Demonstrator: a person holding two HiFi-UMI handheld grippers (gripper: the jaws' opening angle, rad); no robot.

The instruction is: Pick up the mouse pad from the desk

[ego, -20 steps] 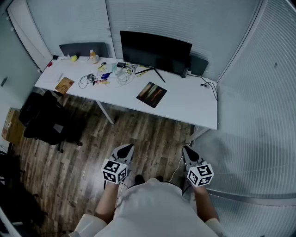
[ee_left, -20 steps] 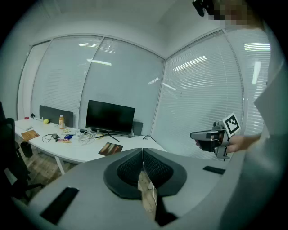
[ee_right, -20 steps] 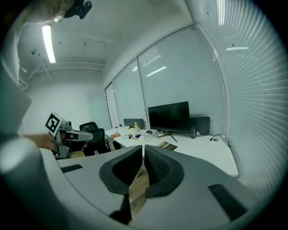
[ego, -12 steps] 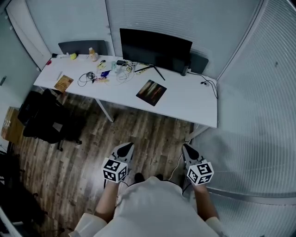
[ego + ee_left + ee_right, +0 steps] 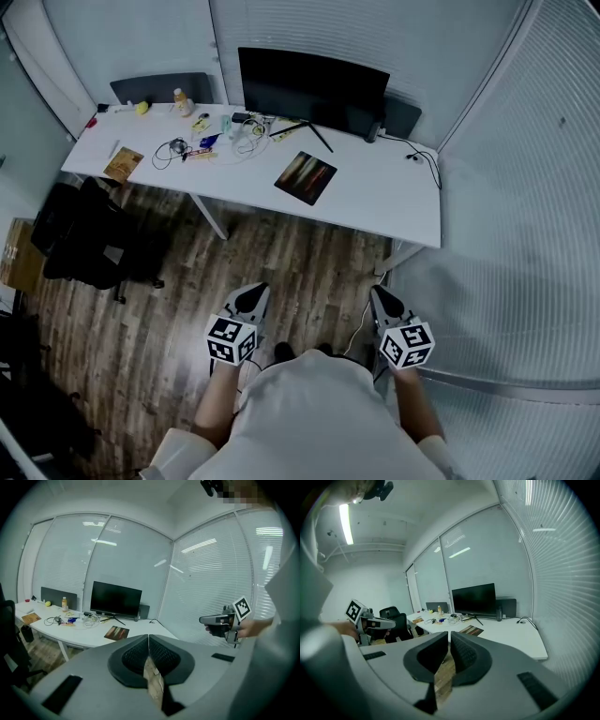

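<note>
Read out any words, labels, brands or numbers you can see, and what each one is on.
None can be read.
Left gripper and right gripper: square marker patterns only, no words.
Booklet on the desk: print too small.
Mouse pad: streaked picture, no lettering visible.

Black monitor, office chair, notebook

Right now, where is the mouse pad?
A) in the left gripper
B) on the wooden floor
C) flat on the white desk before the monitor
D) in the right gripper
C: the mouse pad lies flat on the white desk in front of the monitor; the left gripper and right gripper are shut and empty.
</note>
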